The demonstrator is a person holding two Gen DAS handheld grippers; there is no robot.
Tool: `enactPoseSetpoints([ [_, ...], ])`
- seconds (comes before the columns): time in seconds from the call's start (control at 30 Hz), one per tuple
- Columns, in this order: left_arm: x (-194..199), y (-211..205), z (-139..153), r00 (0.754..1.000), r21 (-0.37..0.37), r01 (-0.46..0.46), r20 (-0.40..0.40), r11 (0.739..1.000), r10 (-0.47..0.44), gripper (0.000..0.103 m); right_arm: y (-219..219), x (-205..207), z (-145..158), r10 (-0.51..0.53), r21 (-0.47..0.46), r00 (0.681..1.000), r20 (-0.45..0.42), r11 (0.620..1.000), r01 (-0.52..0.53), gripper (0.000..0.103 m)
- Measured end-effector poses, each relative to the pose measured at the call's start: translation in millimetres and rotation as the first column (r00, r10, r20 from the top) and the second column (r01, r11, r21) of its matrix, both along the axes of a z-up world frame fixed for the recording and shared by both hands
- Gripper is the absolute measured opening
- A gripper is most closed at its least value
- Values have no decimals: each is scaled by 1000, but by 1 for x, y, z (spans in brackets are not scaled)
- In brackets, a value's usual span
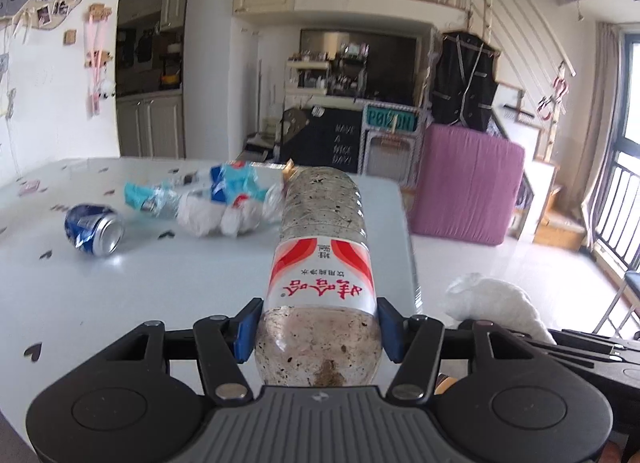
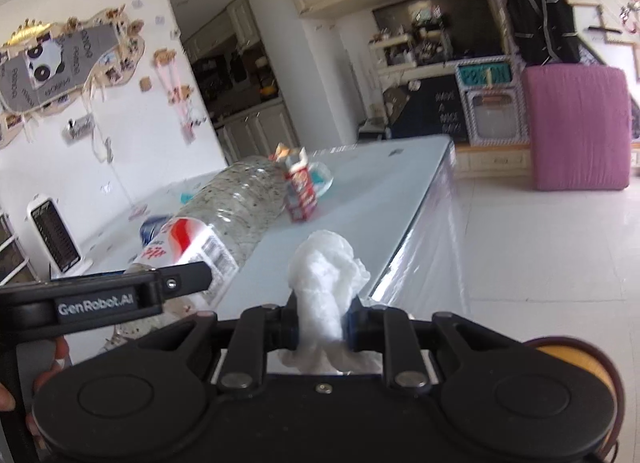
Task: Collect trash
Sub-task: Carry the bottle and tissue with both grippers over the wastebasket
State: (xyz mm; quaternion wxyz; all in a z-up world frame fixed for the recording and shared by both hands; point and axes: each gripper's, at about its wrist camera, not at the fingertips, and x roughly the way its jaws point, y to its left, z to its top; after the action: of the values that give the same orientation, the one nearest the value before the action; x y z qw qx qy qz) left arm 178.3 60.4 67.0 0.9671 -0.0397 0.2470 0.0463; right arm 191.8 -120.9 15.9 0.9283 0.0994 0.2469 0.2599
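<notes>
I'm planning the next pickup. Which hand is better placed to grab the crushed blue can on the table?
Neither is free: the left gripper is shut on the plastic bottle, the right gripper on the white tissue. After dropping its load, probably left: the blue can lies on its side of the table.

Bare worktop [image 1: 100, 303] is left open in front. Farther back, passage is blocked by a crushed can [image 1: 94, 233], crumpled wrappers [image 1: 216, 203] and 1 small carton [image 2: 301, 191]. Open floor [image 2: 540, 263] is found beyond the right edge.

I see a grimy clear bottle [image 1: 320, 263] with a red-white label at frame centre, a dented blue can [image 1: 95, 232] lying left, and a crumpled white tissue [image 2: 324, 283] at lower centre.
</notes>
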Motion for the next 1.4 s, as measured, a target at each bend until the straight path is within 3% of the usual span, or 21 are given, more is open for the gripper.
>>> enactPoseSetpoints([
  [0.23, 12, -34, 12, 995, -22, 98, 19, 995, -97, 59, -46, 0, 11, -123, 21, 992, 30, 992, 122, 21],
  [0.4, 24, -72, 12, 981, 5, 192, 16, 981, -192, 59, -84, 1, 13, -221, 25, 975, 30, 975, 221, 21],
  [0.63, 45, -120, 2, 948, -40, 317, -18, 947, -318, 59, -141, -4, 2, -351, 6, 936, 1, 936, 351, 21],
  [0.83, 69, -158, -24, 907, -94, 400, -102, 912, -409, 59, -183, -4, -15, -440, 6, 896, -57, 897, 441, 21],
  [0.93, 81, -173, -40, 880, -118, 433, -162, 894, -447, 59, -197, 1, -23, -466, 8, 881, -86, 883, 468, 21],
  [1.1, 108, -192, -75, 812, -159, 475, -300, 866, -501, 59, -206, 17, -40, -475, -22, 868, -146, 878, 477, 21],
  [1.23, 133, -200, -108, 756, -198, 470, -413, 860, -508, 59, -209, 35, -56, -470, -59, 859, -205, 881, 468, 21],
  [1.33, 151, -204, -135, 721, -184, 465, -489, 866, -491, 59, -210, 49, -73, -480, -101, 840, -251, 877, 471, 20],
  [1.4, 162, -202, -154, 683, -183, 461, -552, 868, -478, 59, -211, 60, -82, -487, -126, 828, -280, 873, 471, 20],
])
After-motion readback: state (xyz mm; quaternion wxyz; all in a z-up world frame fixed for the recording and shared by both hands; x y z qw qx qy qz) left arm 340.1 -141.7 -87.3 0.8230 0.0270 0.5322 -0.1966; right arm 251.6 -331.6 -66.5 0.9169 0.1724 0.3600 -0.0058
